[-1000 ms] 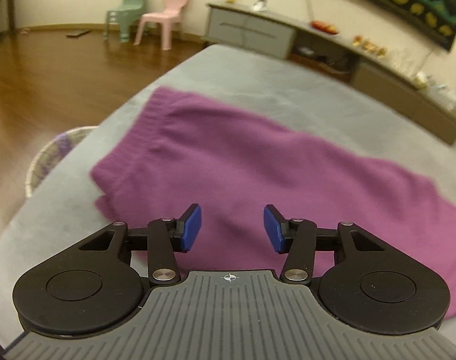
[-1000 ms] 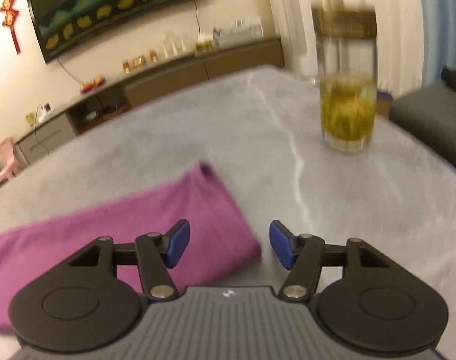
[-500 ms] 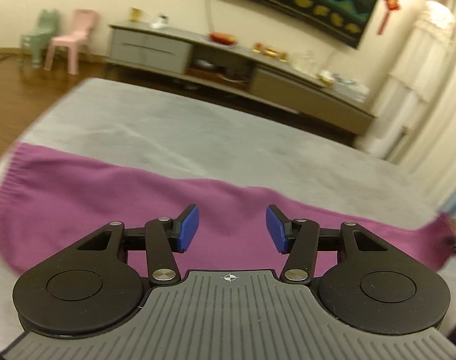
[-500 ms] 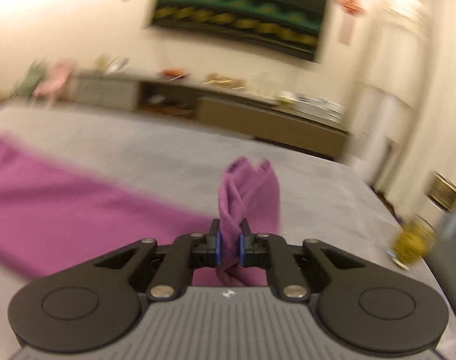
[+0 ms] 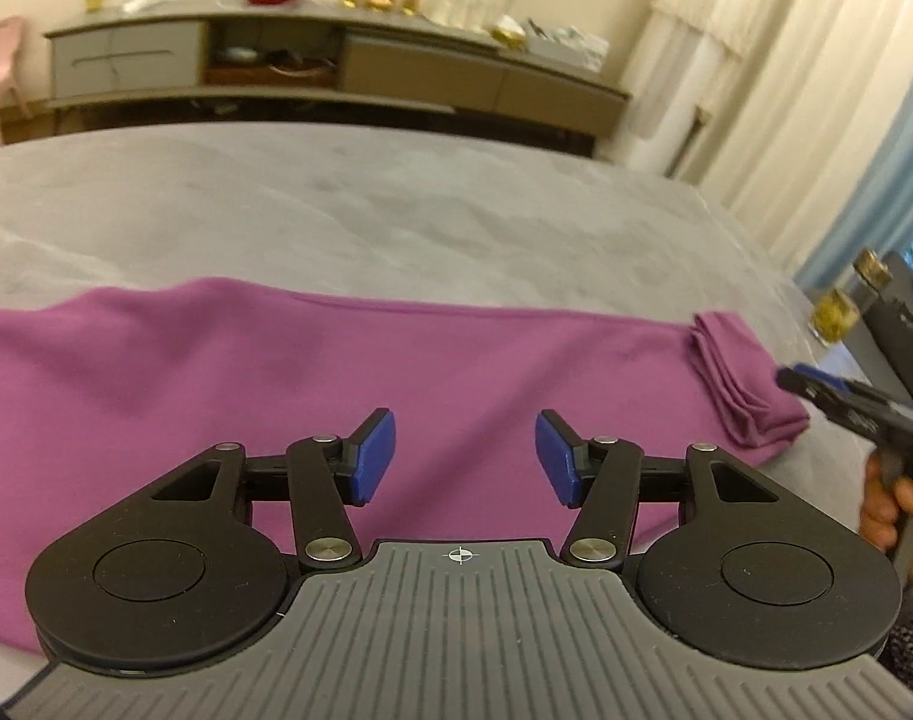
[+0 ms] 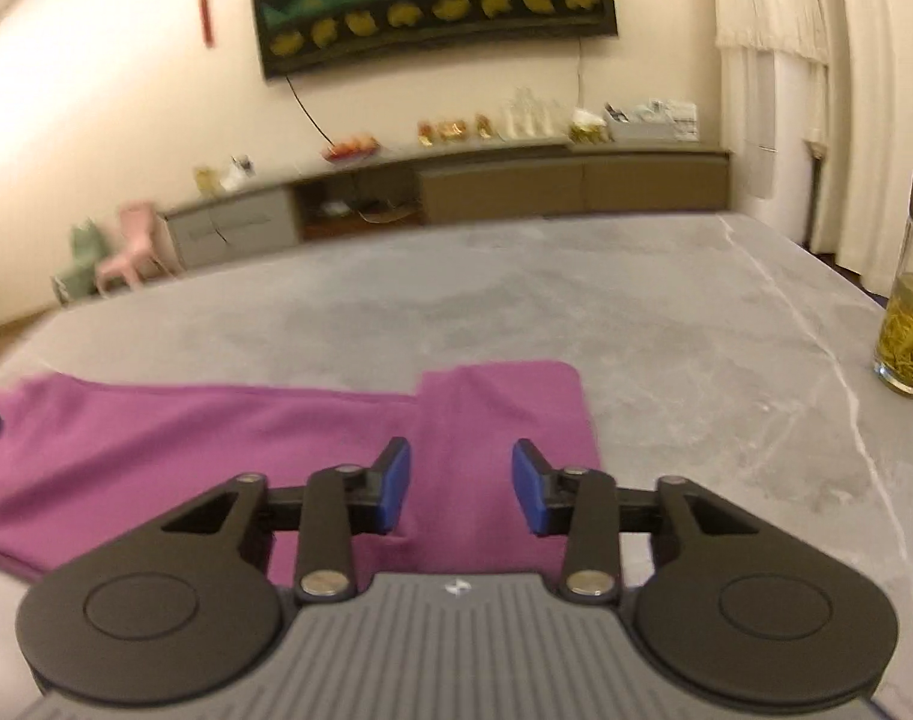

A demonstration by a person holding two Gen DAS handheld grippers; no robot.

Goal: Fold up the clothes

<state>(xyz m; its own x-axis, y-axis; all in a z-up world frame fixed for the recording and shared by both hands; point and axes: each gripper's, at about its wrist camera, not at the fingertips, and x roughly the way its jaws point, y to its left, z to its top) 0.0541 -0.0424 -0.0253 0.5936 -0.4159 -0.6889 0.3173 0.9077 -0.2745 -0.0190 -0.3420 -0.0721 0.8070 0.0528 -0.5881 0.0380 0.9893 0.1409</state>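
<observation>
A long purple garment (image 5: 336,372) lies flat across the grey table (image 5: 396,210). Its right end (image 5: 738,372) is folded back onto itself in a short flap (image 6: 498,414). My left gripper (image 5: 465,459) hovers open over the garment's middle, with nothing between its blue pads. My right gripper (image 6: 461,495) is just above the folded flap; its jaws are opening and no cloth is pinched between them. In the left wrist view the right gripper (image 5: 816,387) shows at the right edge, held by a hand (image 5: 888,504).
A tall glass of tea (image 6: 906,324) stands near the table's right edge, also visible as a glass of tea (image 5: 837,315) in the left wrist view. Bare grey tabletop lies beyond the garment. A sideboard (image 6: 456,192) and small chairs (image 6: 126,246) stand by the far wall.
The right gripper shut on the garment's right end, lifted it and has let go, so that end now lies folded over. The left gripper swept right along the garment and stayed open.
</observation>
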